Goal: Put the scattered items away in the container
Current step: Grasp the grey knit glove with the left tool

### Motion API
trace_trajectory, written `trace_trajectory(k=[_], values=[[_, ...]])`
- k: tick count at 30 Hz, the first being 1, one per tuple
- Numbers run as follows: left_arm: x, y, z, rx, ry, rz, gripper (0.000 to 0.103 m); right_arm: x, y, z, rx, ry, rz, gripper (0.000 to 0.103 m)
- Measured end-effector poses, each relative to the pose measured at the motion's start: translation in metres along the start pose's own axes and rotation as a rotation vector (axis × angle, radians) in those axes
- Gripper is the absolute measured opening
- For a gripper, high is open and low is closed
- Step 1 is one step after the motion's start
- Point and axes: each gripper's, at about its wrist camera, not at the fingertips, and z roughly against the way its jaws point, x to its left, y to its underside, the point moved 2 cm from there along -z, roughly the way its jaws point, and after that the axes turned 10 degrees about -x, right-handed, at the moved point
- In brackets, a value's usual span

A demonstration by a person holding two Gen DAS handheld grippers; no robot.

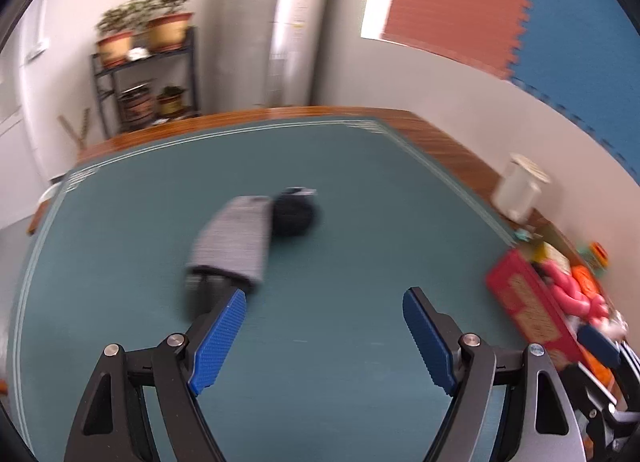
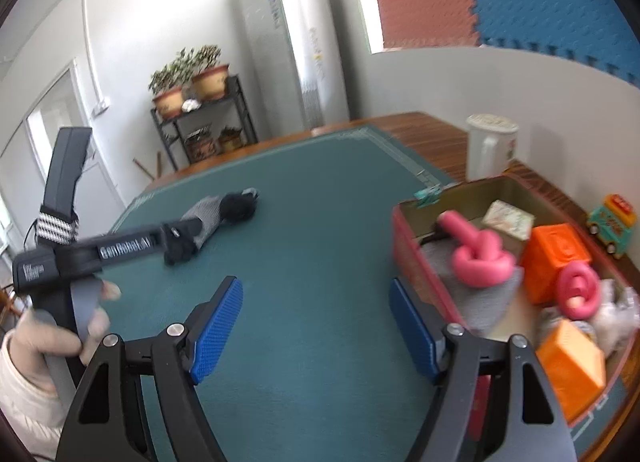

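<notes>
A grey and black glove (image 1: 236, 242) lies on the green mat (image 1: 340, 190), with a black balled item (image 1: 294, 212) touching its far end. My left gripper (image 1: 324, 302) is open and empty, just short of the glove. The glove also shows in the right wrist view (image 2: 204, 222), past the left gripper's body (image 2: 80, 254). My right gripper (image 2: 316, 294) is open and empty beside the red box (image 2: 416, 254). The box holds pink knotted toys (image 2: 480, 258), orange blocks (image 2: 556, 258) and other items.
A white jug (image 2: 488, 150) stands on the wooden table behind the box. A small toy bus (image 2: 612, 222) sits to the box's right. A plant shelf (image 2: 204, 122) and a tall white unit (image 2: 288, 42) stand beyond the table.
</notes>
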Motion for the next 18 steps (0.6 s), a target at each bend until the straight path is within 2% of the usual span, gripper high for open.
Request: trace_trajectory(k=[3, 7, 14, 18], values=[[0.027, -0.002, -0.008, -0.002, -0.046, 0.015, 0.083, -0.001, 0.008, -0.011, 0.033, -0.009, -0.018, 0.079], [0.049, -0.003, -0.025, -0.007, -0.107, -0.015, 0.083, -0.003, 0.014, -0.017, 0.056, -0.012, -0.033, 0.079], [0.050, -0.005, -0.067, 0.032, -0.096, -0.105, 0.083, -0.006, 0.024, -0.027, 0.095, -0.018, -0.059, 0.079], [0.047, -0.004, -0.092, 0.068, -0.080, -0.118, 0.083, -0.006, 0.027, -0.030, 0.111, -0.020, -0.060, 0.079]])
